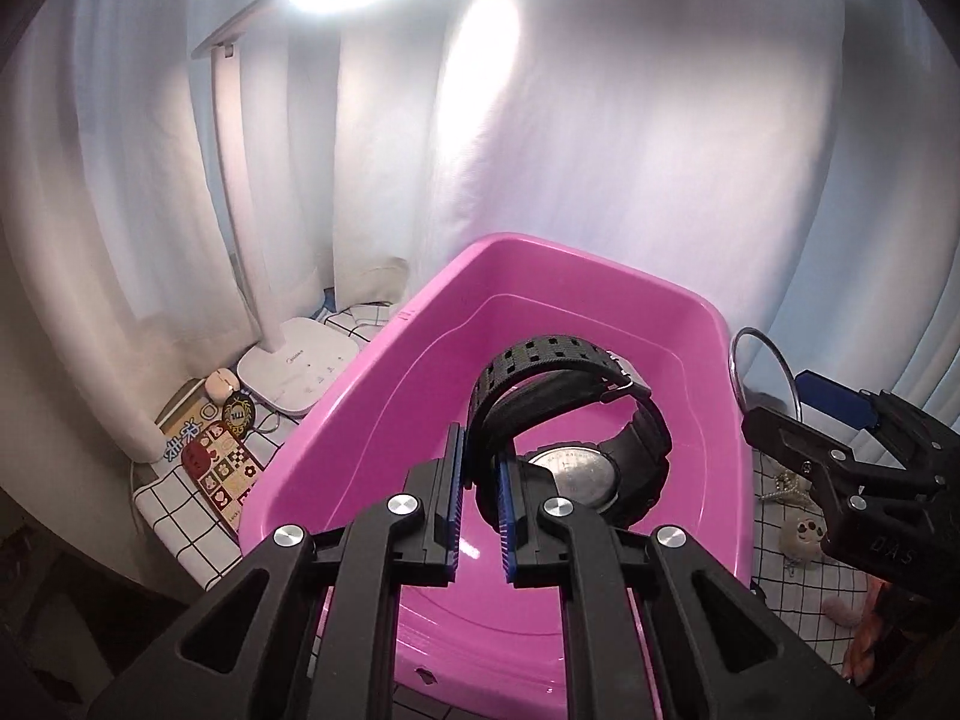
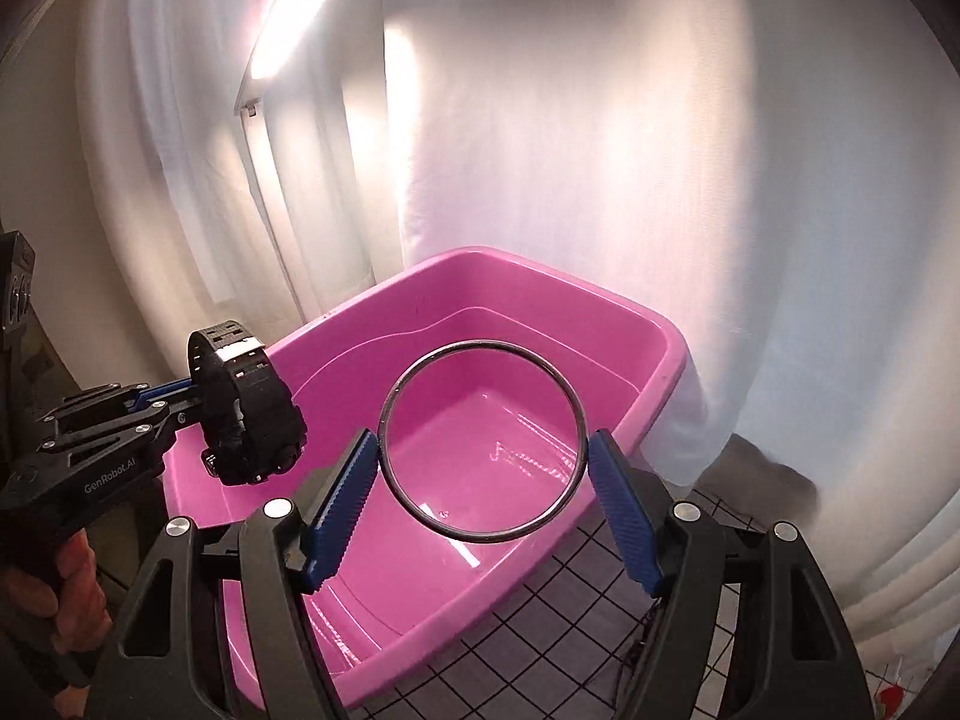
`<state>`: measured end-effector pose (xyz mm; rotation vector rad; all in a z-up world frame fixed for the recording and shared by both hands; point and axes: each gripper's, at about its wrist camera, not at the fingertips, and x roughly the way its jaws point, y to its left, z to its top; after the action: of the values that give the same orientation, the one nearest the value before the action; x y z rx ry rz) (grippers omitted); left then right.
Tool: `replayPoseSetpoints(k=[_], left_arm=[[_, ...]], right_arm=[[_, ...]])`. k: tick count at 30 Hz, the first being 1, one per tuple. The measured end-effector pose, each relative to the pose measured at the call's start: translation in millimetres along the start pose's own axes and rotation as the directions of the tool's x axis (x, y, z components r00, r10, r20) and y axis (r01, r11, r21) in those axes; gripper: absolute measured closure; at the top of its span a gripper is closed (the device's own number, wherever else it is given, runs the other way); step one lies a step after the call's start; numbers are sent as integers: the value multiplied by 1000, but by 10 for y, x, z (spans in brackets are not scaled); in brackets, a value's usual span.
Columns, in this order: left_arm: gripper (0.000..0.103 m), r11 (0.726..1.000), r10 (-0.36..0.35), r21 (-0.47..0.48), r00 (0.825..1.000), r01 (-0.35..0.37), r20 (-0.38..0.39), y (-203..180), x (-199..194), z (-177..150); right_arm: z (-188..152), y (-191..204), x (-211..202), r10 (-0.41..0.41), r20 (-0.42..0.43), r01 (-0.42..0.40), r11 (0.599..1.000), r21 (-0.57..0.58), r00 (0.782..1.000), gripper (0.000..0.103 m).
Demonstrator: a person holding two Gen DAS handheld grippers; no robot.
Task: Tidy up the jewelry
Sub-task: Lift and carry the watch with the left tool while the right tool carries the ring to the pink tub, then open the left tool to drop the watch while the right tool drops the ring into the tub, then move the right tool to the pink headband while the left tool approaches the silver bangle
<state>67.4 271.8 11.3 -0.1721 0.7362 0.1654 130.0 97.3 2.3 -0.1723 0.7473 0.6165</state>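
My left gripper is shut on the strap of a black wristwatch, which hangs over the inside of a pink plastic tub. The watch's metal case back faces the camera. In the right wrist view the same watch hangs from the left gripper over the tub's left rim. My right gripper has its blue pads pressed on both sides of a thin dark bangle, held above the tub. The bangle and right gripper also show at the right of the left wrist view.
A white desk lamp stands left of the tub on a checked cloth, beside a patterned box. Small trinkets and a pearl piece lie right of the tub. White curtains hang close behind. A hand holds the left gripper's handle.
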Motion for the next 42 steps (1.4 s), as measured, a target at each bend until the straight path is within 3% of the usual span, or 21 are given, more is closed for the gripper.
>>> replayPoseSetpoints(k=[10,14,16,18,20,31,36,42], left_arm=[[88,998,56,4,991,-56,-124,228,546,-62],[73,996,87,11,978,-87,-188,280,715,-129],[64,992,129,27,977,-127,-168,291,693,-146],[30,994,109,26,983,-107,-144,296,615,-121],[21,996,93,18,989,-92,-117,285,539,-109],[19,993,121,5,992,-121,-36,276,239,-129],[14,995,99,17,995,-99,30,83,-32,-162],[9,996,13,84,995,-21,98,-433,-314,-269]], right_arm=[[78,101,702,-19,-161,20,1000,4,987,34],[78,44,849,-56,-206,61,998,19,977,33],[88,70,868,-79,-206,80,997,-7,975,32],[77,105,827,-106,-205,100,994,-37,973,32],[85,132,808,-119,-201,111,992,-53,972,32],[102,95,456,-116,-109,115,993,-18,987,32],[-93,-54,-12,-97,-51,100,993,62,994,32],[-577,-368,-619,-150,-11,150,974,169,989,32]])
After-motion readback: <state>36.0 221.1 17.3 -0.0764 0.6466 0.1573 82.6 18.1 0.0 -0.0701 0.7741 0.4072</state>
